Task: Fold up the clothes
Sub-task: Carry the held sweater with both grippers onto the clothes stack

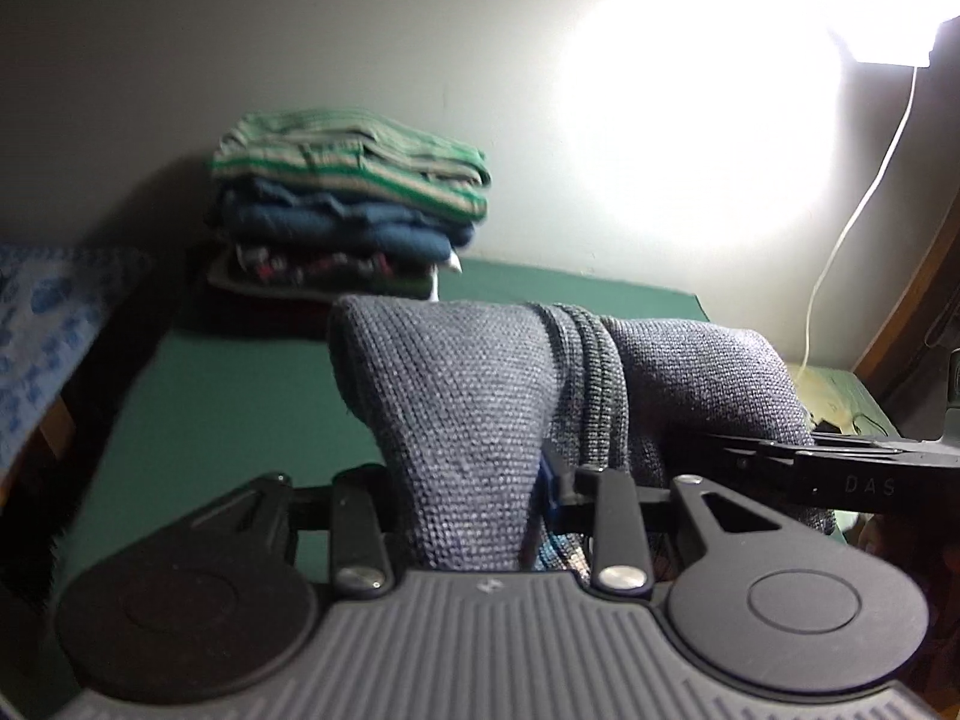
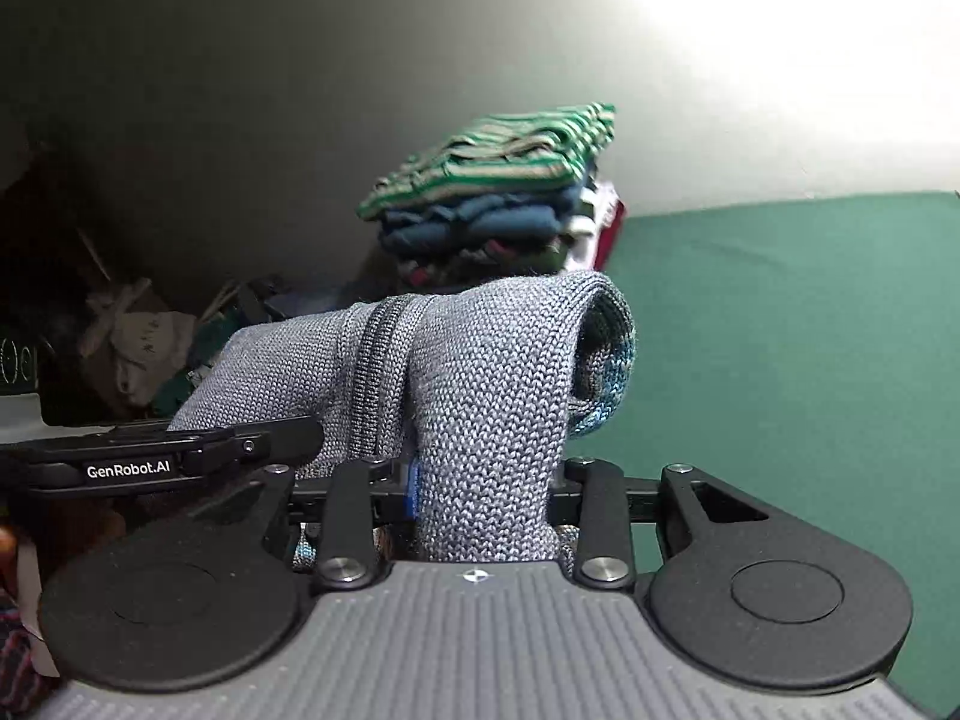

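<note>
The grey knit garment hangs bunched between both grippers, lifted clear of the green tabletop. In the left wrist view it rises from the left gripper at 6 o'clock and drapes toward 3 o'clock, where the right gripper comes in from the side. The left jaws stand narrow, pinching a fold of the knit. In the right wrist view the same cloth climbs out of the right gripper, whose jaws are likewise narrow and clamped on it, and spreads toward 9 o'clock over the left gripper.

Bare green surface lies open at 9 o'clock in the left view and from 2 to 4 o'clock in the right view.

A stack of folded clothes, green stripes on top and blue beneath, sits at 11 o'clock against the wall, well apart from the held garment. A bright lamp with a white cord glares at 1 o'clock. A blue patterned cloth lies at 9 o'clock beyond the table edge.
</note>
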A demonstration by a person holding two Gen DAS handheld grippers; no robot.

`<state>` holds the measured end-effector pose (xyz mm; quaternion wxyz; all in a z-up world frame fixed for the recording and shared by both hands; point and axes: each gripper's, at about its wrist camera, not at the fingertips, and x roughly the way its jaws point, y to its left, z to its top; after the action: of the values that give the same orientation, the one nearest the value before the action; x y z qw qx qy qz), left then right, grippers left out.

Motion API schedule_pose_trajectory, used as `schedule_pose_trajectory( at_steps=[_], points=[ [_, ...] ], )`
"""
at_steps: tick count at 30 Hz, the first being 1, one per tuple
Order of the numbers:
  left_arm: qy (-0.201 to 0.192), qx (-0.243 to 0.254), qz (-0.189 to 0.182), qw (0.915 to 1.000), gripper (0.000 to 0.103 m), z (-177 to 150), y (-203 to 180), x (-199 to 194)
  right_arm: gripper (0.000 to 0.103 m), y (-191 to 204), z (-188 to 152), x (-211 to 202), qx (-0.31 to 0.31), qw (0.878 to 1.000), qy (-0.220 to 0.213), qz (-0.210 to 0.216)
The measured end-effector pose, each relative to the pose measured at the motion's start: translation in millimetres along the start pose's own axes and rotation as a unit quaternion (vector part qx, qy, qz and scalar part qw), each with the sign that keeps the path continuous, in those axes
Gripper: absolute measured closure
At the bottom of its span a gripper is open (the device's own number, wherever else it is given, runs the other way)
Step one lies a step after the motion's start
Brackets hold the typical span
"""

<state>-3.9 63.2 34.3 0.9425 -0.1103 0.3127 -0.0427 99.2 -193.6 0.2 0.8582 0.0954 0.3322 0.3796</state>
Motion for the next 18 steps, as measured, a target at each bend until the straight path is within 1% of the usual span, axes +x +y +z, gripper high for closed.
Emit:
schedule_pose_trajectory(
  at_steps=[3,9,13,18],
  points=[
    [-0.015,0.015,0.010,0.9997,0.071,25.3,3.3,-0.9,0.068,6.8,24.5,7.0,-0.005,1.000,-0.010,0.008],
    [-0.029,0.038,-0.001,0.9989,0.071,76.7,30.2,13.6,0.068,22.5,66.1,27.1,-0.009,0.999,-0.031,-0.002],
    [-0.038,0.060,-0.001,0.9975,0.071,114.4,49.2,26.4,0.068,33.5,95.8,48.9,-0.007,0.999,-0.046,-0.014],
    [-0.049,0.068,0.001,0.9965,0.071,160.7,75.2,47.2,0.068,45.3,129.5,82.0,-0.006,0.997,-0.068,-0.025]
  ],
)
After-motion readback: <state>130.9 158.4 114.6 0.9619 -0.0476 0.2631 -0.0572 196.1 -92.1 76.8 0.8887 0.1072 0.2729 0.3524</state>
